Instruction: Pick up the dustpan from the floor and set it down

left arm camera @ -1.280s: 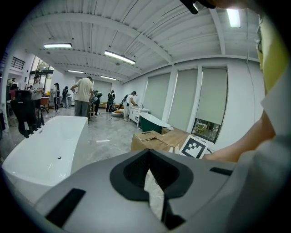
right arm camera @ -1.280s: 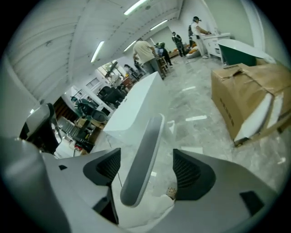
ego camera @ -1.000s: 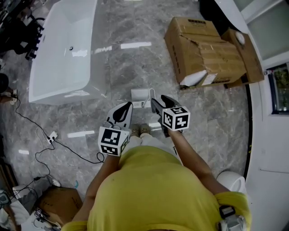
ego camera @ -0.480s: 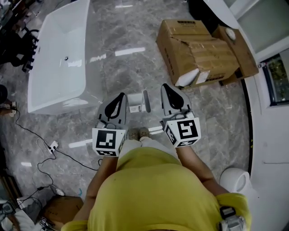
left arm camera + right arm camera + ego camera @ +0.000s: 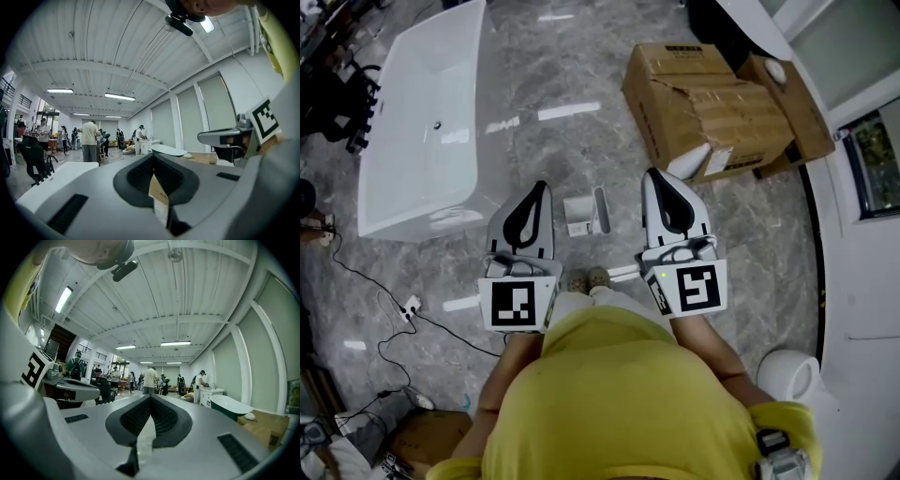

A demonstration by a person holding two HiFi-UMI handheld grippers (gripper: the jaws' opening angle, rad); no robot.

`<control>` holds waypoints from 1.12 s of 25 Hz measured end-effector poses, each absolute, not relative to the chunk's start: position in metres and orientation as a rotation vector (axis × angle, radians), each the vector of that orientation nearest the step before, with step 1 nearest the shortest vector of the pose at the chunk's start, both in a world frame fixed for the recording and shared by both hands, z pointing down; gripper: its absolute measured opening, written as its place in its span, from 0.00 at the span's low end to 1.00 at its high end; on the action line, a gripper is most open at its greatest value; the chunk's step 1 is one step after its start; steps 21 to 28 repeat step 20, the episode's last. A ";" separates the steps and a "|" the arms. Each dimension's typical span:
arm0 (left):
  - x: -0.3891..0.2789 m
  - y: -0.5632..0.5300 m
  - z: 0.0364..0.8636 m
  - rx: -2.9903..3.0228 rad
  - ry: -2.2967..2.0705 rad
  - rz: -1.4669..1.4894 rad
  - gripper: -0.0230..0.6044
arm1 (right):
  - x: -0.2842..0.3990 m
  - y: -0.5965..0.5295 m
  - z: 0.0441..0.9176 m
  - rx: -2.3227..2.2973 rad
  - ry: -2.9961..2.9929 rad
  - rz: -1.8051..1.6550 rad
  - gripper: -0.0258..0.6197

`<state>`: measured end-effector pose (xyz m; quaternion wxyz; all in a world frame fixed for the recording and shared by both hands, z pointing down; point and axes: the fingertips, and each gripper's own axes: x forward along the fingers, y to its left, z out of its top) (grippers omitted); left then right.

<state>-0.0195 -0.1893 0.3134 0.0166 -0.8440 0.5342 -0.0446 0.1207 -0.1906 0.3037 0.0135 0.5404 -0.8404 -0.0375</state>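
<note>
The white dustpan (image 5: 584,214) stands on the grey marble floor (image 5: 581,75), seen in the head view between my two grippers and well below them. My left gripper (image 5: 538,190) is held level to its left, jaws shut with nothing in them. My right gripper (image 5: 657,179) is level to its right, also shut and empty. In the left gripper view the left gripper (image 5: 153,158) points out into the hall, its tips meeting. The right gripper view shows the right gripper (image 5: 150,398) the same way. Neither gripper view shows the dustpan.
A white bathtub (image 5: 422,122) lies at the left. Torn cardboard boxes (image 5: 722,103) sit at the upper right. A cable with a power strip (image 5: 408,302) runs along the floor at the left. My shoes (image 5: 586,278) are just below the dustpan. Several people stand far off in the hall (image 5: 150,378).
Both grippers have risen toward the head camera and levelled out. The right gripper has come away from the dustpan, which stays on the floor.
</note>
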 end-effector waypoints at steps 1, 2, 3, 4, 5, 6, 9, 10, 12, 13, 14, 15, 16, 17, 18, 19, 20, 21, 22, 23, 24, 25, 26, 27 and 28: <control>-0.019 -0.189 0.314 -2.625 1.662 -0.143 0.04 | 0.121 -0.190 0.305 1.683 -2.617 -0.111 0.05; -0.019 -0.188 0.314 -2.628 1.664 -0.149 0.04 | 0.121 -0.190 0.305 1.682 -2.617 -0.106 0.05; -0.019 -0.187 0.314 -2.630 1.666 -0.152 0.04 | 0.122 -0.190 0.306 1.681 -2.616 -0.105 0.05; -0.019 -0.187 0.315 -2.630 1.667 -0.152 0.04 | 0.122 -0.190 0.307 1.681 -2.615 -0.105 0.05; -0.019 -0.186 0.315 -2.631 1.667 -0.149 0.04 | 0.123 -0.190 0.307 1.681 -2.615 -0.106 0.05; -0.018 -0.186 0.316 -2.631 1.666 -0.146 0.04 | 0.124 -0.190 0.308 1.680 -2.615 -0.105 0.05; -0.018 -0.184 0.317 -2.626 1.658 -0.150 0.04 | 0.125 -0.189 0.310 1.678 -2.618 -0.091 0.05; -0.018 -0.184 0.318 -2.623 1.658 -0.155 0.04 | 0.124 -0.189 0.311 1.675 -2.620 -0.088 0.05; -0.019 -0.183 0.320 -2.622 1.664 -0.170 0.04 | 0.124 -0.188 0.312 1.670 -2.623 -0.085 0.05; -0.019 -0.183 0.320 -2.623 1.667 -0.173 0.04 | 0.124 -0.188 0.312 1.669 -2.624 -0.084 0.05; -0.018 -0.182 0.319 -2.622 1.666 -0.165 0.04 | 0.124 -0.188 0.313 1.668 -2.624 -0.082 0.05; -0.017 -0.182 0.317 -2.619 1.661 -0.149 0.04 | 0.124 -0.187 0.313 1.667 -2.626 -0.079 0.05; -0.016 -0.182 0.315 -2.615 1.655 -0.137 0.04 | 0.124 -0.186 0.314 1.667 -2.626 -0.077 0.05; -0.017 -0.181 0.314 -2.611 1.652 -0.132 0.04 | 0.123 -0.186 0.314 1.666 -2.627 -0.076 0.05; -0.017 -0.181 0.315 -2.611 1.654 -0.135 0.04 | 0.123 -0.185 0.314 1.666 -2.627 -0.076 0.05; -0.018 -0.180 0.316 -2.613 1.660 -0.145 0.04 | 0.122 -0.184 0.314 1.666 -2.627 -0.076 0.05; -0.019 -0.179 0.317 -2.617 1.667 -0.158 0.04 | 0.121 -0.183 0.314 1.666 -2.627 -0.076 0.05; -0.019 -0.179 0.317 -2.617 1.667 -0.158 0.04 | 0.121 -0.183 0.314 1.666 -2.627 -0.076 0.05; -0.019 -0.179 0.317 -2.617 1.667 -0.158 0.04 | 0.121 -0.183 0.314 1.666 -2.627 -0.076 0.05; -0.019 -0.179 0.317 -2.617 1.667 -0.158 0.04 | 0.121 -0.183 0.314 1.666 -2.627 -0.076 0.05; -0.019 -0.179 0.317 -2.617 1.667 -0.158 0.04 | 0.121 -0.183 0.314 1.666 -2.627 -0.076 0.05; -0.019 -0.179 0.317 -2.617 1.667 -0.158 0.04 | 0.121 -0.183 0.314 1.666 -2.627 -0.076 0.05; -0.019 -0.179 0.317 -2.617 1.667 -0.158 0.04 | 0.121 -0.183 0.314 1.666 -2.627 -0.076 0.05; -0.019 -0.179 0.317 -2.617 1.667 -0.158 0.04 | 0.121 -0.183 0.314 1.666 -2.627 -0.076 0.05; -0.019 -0.179 0.317 -2.617 1.667 -0.158 0.04 | 0.121 -0.183 0.314 1.666 -2.627 -0.076 0.05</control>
